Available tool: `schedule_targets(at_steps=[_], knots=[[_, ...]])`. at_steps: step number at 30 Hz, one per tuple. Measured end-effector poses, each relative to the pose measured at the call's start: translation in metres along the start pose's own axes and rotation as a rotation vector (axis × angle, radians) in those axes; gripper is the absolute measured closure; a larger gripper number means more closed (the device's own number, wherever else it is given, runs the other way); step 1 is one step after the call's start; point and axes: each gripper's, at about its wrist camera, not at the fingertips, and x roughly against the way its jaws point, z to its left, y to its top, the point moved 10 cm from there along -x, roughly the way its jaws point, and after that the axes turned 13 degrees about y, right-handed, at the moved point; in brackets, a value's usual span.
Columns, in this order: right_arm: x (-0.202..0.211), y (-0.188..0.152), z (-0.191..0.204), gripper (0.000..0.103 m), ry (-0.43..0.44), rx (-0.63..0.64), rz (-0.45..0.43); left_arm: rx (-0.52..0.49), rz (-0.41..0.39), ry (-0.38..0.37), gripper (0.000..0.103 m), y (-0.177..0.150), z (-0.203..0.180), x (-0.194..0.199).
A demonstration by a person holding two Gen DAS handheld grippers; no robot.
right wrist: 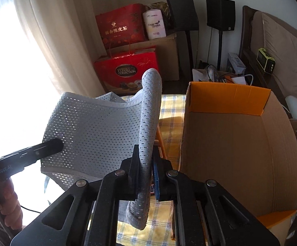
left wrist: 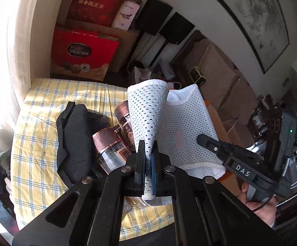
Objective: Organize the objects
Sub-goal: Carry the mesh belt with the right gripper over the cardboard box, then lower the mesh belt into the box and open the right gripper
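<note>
Cardboard box [right wrist: 240,135] stands open on the checked tablecloth [left wrist: 35,123], to the right of the cloth in the right wrist view, and from here it looks like the likely place for things to go. Both grippers hold one white mesh cloth [left wrist: 168,127] in the air above the table, stretched between them.

To do this step well, I would keep both grips firm and the cloth taut, bring the two held edges together so it folds flat, then lower it into the box without letting a loose end drag over the jars [left wrist: 111,143] below.

Left gripper [left wrist: 148,164] has its fingers pressed together on a rolled edge of the cloth. Right gripper [right wrist: 146,168] likewise pinches a bunched edge, which rises above its fingers as a curved roll.

Mesh is pale, soft and full of small dark holes, with a plain white hem along its border. It sags between the grips and should crease easily.

Beneath it on the table lie a black bag [left wrist: 72,143] and two copper-lidded jars on their sides, touching each other.
</note>
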Motion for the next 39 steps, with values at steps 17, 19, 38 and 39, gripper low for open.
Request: schedule_targets(at_steps=[17, 19, 38, 39], knots=[[0.097, 0.002, -0.116, 0.094, -0.145, -0.132, -0.096, -0.148, 0.043, -0.083, 0.099, -0.01, -0.147, -0.041], [0.102, -0.005, -0.134, 0.094, -0.158, -0.16, -0.099, -0.172, 0.055, -0.082, 0.099, -0.018, -0.161, -0.052], [0.04, -0.056, -0.192, 0.092, -0.143, -0.278, -0.004, -0.336, 0.088, 0.144, 0.098, -0.073, -0.17, -0.115], [0.037, -0.058, -0.193, 0.091, -0.157, -0.279, 0.007, -0.34, 0.097, 0.156, 0.096, -0.075, -0.168, -0.117]])
